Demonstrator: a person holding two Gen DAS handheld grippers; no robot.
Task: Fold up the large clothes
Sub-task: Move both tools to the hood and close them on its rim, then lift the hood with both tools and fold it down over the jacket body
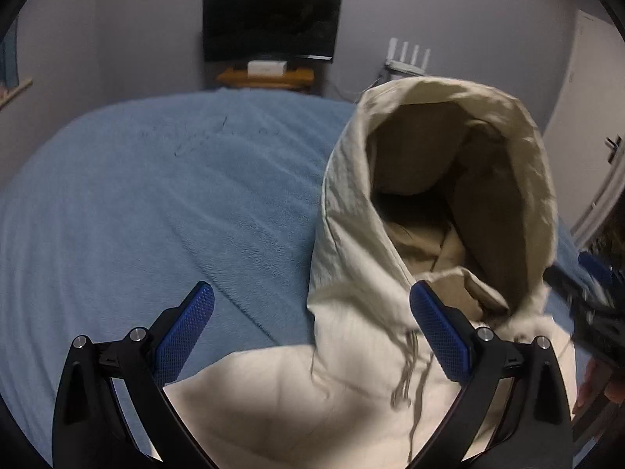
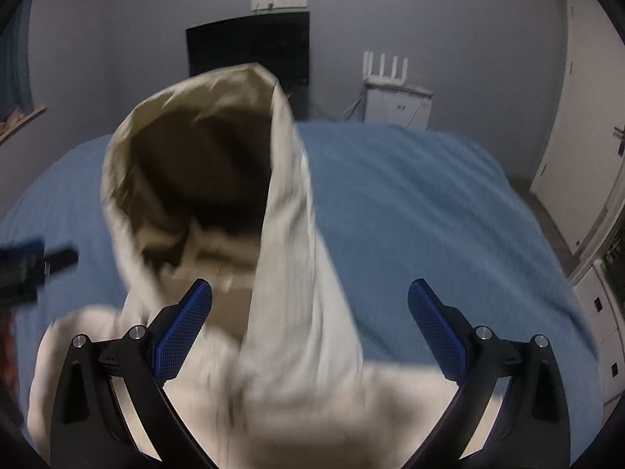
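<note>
Item: cream hoodie [image 1: 351,391] (hood upright) | Location: blue bed [image 1: 156,195] | left hand-held gripper [image 1: 312,330]: jaws wide, empty | right hand-held gripper [image 2: 310,326]: jaws wide, gripping nothing

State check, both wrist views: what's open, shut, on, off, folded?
Left hand-held gripper: open, nothing pressed between its pads.
Right hand-held gripper: open, hood cloth between the jaws, pads not pressing it.
Cream hoodie: lying on the blue blanket, hood standing up and gaping open.
Television: screen dark.
White door: shut.
</note>
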